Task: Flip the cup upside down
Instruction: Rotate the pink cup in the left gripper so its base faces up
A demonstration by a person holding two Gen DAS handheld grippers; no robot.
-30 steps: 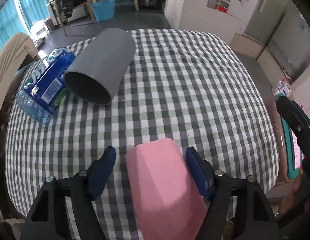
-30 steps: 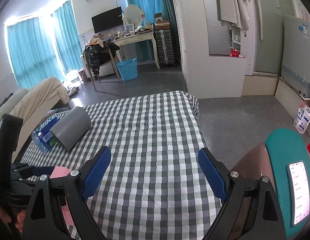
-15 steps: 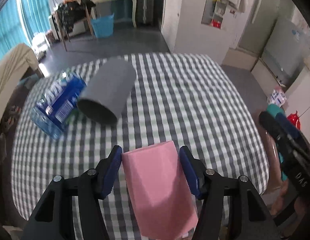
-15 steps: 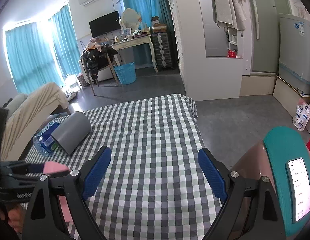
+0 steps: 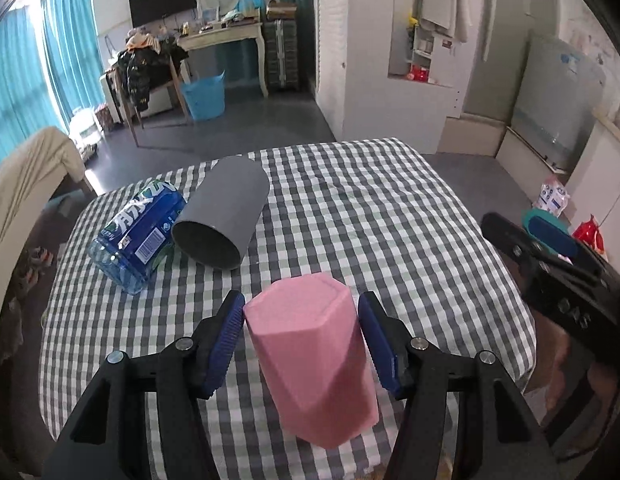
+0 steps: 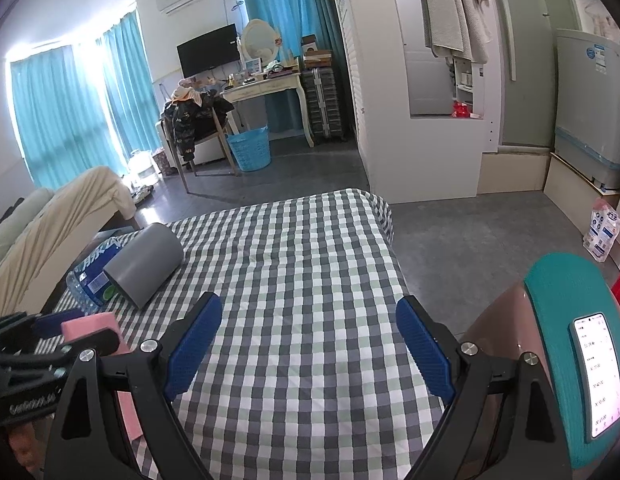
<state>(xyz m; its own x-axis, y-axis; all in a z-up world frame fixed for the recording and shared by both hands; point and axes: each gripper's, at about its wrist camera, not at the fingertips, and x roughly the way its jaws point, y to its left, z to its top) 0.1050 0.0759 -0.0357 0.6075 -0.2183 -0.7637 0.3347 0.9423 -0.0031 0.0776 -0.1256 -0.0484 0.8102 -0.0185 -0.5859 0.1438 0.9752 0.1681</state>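
Checked tablecloth (image 5: 370,216): a grey cylindrical cup (image 5: 222,216) lies on its side, touching a blue-labelled plastic water bottle (image 5: 138,232) beside it. Left gripper (image 5: 302,336): clamped on the faceted pink cup (image 5: 314,356), closed base now facing forward, raised higher than a second ago. Right gripper (image 6: 310,340): jaws wide, holding nothing, over open cloth to the right.

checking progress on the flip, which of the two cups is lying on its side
The grey cup, resting on the checked tablecloth beside the blue bottle. The pink cup is closed end up, between the left claw's fingers.
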